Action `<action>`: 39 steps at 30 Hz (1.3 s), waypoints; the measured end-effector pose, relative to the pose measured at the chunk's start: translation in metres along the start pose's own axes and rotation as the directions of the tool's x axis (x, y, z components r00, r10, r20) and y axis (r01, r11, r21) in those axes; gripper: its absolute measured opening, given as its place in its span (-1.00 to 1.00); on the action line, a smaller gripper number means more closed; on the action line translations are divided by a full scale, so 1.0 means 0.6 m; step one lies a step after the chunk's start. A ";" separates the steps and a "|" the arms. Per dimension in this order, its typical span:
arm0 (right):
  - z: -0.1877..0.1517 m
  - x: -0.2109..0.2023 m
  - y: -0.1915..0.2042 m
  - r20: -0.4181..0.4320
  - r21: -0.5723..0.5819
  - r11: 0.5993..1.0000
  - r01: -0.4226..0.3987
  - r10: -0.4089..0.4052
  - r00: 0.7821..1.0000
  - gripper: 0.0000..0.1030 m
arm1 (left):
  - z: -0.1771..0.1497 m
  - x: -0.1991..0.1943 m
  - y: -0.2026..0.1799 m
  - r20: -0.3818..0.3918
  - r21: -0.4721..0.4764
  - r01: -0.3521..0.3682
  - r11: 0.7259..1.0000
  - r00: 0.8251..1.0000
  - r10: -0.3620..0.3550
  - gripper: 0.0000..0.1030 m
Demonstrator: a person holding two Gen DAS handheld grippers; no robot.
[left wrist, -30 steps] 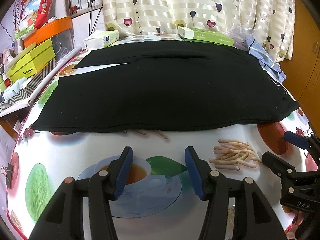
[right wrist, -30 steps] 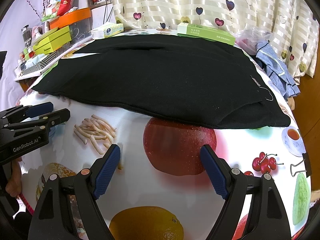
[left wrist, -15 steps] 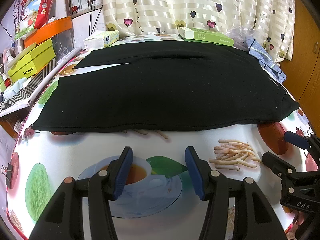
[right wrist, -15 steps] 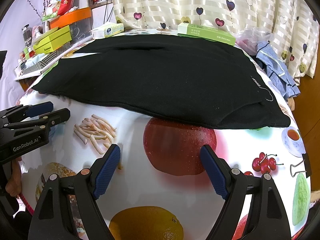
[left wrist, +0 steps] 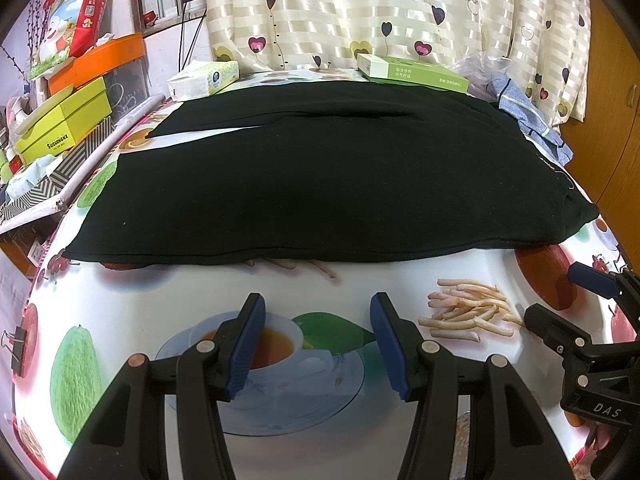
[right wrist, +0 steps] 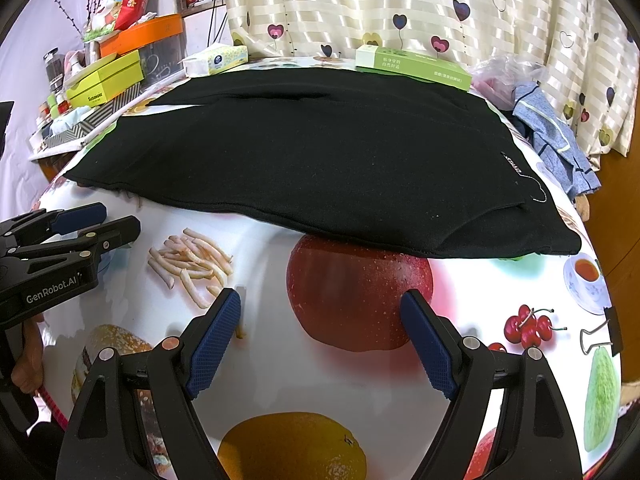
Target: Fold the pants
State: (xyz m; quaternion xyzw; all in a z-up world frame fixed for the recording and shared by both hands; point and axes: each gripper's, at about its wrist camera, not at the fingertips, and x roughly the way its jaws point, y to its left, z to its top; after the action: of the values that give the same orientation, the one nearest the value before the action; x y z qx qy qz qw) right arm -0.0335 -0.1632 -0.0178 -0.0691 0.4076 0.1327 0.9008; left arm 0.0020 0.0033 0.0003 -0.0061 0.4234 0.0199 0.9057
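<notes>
Both our left claw and right claw hover released, empty, before the black pants; soft, limp fabric, so we'd pinch the near hem corners

One pair of black fabric pants lies spread beyond the fingertips. Two black hand-held grippers with blue ribbed pads are in view: the left gripper and the right gripper, each with two fingers set apart. Far past the fingers stand one flat pale-green cardboard box and one white-and-green tissue box. To the fingers' far left sit two yellow-green lidded boxes, one orange box and one red printed carton. One blue crumpled garment lies far right. Two black binder clips show, one left of the left fingers, one right of the right fingers.
</notes>
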 end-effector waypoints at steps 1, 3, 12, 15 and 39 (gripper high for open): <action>0.000 0.000 0.000 0.000 0.000 1.000 0.000 0.000 1.000 0.60 | 0.000 0.000 0.000 0.000 0.000 0.000 1.000 1.000 0.000 0.12; 0.000 0.000 0.000 -0.001 0.000 1.000 0.000 0.000 1.000 0.60 | 0.000 0.000 0.000 0.000 0.000 0.000 1.000 1.000 0.000 0.12; -0.003 0.001 0.000 0.001 -0.001 1.000 0.000 0.000 1.000 0.60 | 0.001 0.000 0.002 0.000 0.000 -0.001 1.000 1.000 0.001 0.13; -0.003 0.000 -0.001 0.001 0.000 1.000 0.000 0.000 1.000 0.60 | 0.003 0.000 0.006 0.000 -0.001 -0.003 1.000 1.000 0.003 0.13; -0.005 0.001 -0.003 -0.004 0.002 1.000 0.001 -0.001 1.000 0.60 | 0.003 0.001 0.012 0.000 -0.001 -0.003 1.000 1.000 0.003 0.14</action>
State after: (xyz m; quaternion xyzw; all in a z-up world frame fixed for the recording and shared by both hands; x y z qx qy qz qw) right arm -0.0349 -0.1657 -0.0203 -0.0687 0.4096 0.1319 0.9001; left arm 0.0035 0.0104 0.0006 -0.0060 0.4234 0.0216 0.9057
